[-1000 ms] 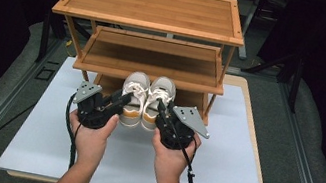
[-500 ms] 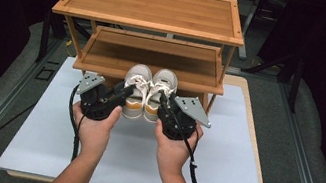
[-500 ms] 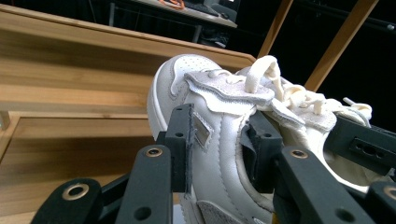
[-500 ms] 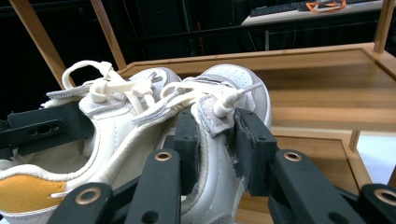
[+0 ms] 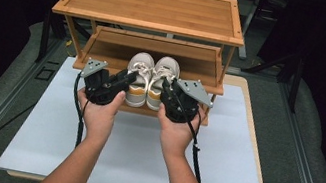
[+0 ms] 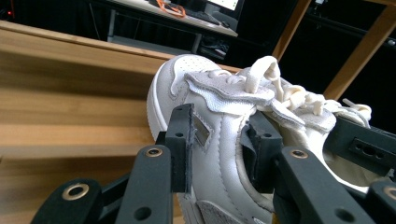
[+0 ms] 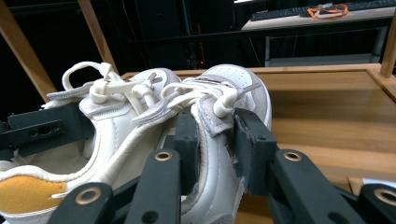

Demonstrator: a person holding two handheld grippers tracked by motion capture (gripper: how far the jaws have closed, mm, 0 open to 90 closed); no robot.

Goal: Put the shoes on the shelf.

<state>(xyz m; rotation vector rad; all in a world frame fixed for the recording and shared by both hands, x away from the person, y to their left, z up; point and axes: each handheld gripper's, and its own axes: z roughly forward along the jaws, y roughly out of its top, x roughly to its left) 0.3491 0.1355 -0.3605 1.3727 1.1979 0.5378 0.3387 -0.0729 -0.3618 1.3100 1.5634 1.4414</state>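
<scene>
The side wall of the left shoe [image 6: 219, 154] is clamped between the jaws of the left gripper [image 6: 224, 144], one pad outside the upper and one inside the opening. The outer wall of the right shoe [image 7: 224, 140] is pinched in the same way by the right gripper [image 7: 217, 149]. In the high view, the two white sneakers, heels lined in yellow-orange, are seen side by side and touching, toes pointed under the middle shelf of a wooden shoe rack [image 5: 150, 5], their heels at the front edge of the rack's lowest shelf. Each gripper is held in a hand just in front of the rack, the left hand [image 5: 100, 111] and right hand [image 5: 175, 129] flanking the pair. The rack is set at the far end of a white mat [image 5: 242, 151] on the table.
</scene>
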